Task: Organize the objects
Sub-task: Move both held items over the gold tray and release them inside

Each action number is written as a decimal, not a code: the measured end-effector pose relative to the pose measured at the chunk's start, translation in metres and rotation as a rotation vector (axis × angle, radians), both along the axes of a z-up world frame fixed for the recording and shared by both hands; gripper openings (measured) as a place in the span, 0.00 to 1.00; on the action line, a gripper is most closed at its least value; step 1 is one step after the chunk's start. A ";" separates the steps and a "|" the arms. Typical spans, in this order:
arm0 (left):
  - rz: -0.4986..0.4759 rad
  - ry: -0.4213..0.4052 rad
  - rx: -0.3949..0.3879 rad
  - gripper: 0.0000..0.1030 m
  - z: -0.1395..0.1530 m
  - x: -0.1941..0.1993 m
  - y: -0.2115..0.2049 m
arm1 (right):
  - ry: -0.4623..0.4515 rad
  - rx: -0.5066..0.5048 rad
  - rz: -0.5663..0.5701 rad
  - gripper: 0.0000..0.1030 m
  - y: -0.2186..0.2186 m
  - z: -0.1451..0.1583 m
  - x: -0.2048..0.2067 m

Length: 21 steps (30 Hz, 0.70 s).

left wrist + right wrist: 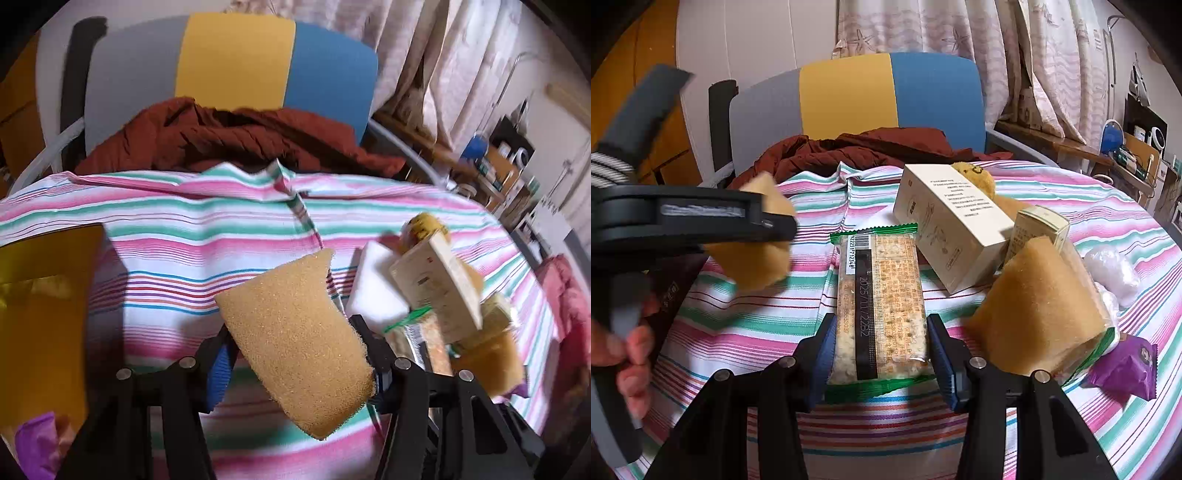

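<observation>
The left gripper (295,347) is pinching a yellow sponge (295,332) between closed fingers above the striped table (166,236), and the soft foam may be slipping out as it compresses. The right gripper (882,350) is straddling a cracker packet (879,306), fingers touching both sides though I cannot tell whether clamped. Lifting risks nudging the leaning white box (949,229) and second sponge (1038,306) beside it.

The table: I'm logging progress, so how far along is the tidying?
Nothing looks sorted yet. In hand: the left gripper holds a sponge in the air; the right gripper straddles a cracker packet, grip unclear. Left: white box, second sponge and purple packet lie jumbled.
</observation>
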<state>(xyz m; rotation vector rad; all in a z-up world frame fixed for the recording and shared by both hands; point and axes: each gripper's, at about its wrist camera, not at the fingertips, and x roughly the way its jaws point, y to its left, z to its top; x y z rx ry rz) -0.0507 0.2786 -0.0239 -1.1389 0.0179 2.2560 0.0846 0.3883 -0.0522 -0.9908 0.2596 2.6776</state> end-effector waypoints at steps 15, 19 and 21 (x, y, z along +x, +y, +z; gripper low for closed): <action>0.068 0.102 0.097 0.57 0.045 0.017 -0.104 | 0.027 -0.107 0.117 0.47 -0.038 0.028 -0.007; 0.123 0.113 0.079 0.57 0.044 0.009 -0.143 | 0.042 -0.124 0.206 0.47 -0.070 0.044 -0.022; 0.155 0.110 0.069 0.57 0.042 0.004 -0.161 | 0.050 -0.126 0.249 0.47 -0.088 0.052 -0.031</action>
